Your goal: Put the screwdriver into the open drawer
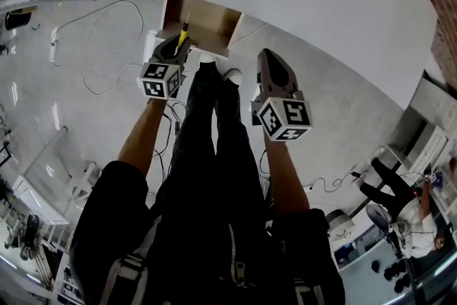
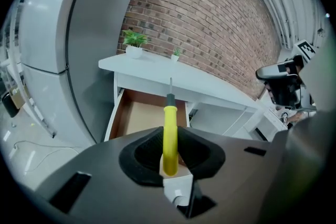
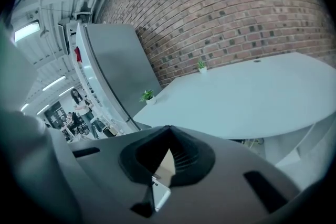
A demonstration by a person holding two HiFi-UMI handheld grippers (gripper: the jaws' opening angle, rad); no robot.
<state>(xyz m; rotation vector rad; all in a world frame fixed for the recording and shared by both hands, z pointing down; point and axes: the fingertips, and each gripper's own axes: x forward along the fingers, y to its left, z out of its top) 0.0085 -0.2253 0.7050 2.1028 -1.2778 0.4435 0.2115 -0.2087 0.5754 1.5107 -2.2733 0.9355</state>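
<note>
A screwdriver (image 2: 169, 123) with a yellow handle and a thin metal shaft stands up between the jaws of my left gripper (image 2: 169, 161), which is shut on the handle. Its tip points toward the open drawer (image 2: 145, 117) under the white table (image 2: 210, 89). In the head view the left gripper (image 1: 173, 48) is just in front of the drawer (image 1: 203, 19), and the screwdriver (image 1: 183, 32) reaches over the drawer's front edge. My right gripper (image 1: 271, 66) hangs right of the drawer, below the table edge. In its own view the right gripper (image 3: 165, 159) is shut with nothing in it.
The drawer's wooden inside looks bare. Two small potted plants (image 2: 134, 40) stand on the table by a brick wall (image 2: 210, 23). A tall grey cabinet (image 2: 79, 44) rises left of the drawer. Cables (image 1: 107, 46) lie on the floor. My legs (image 1: 214, 132) are between the grippers.
</note>
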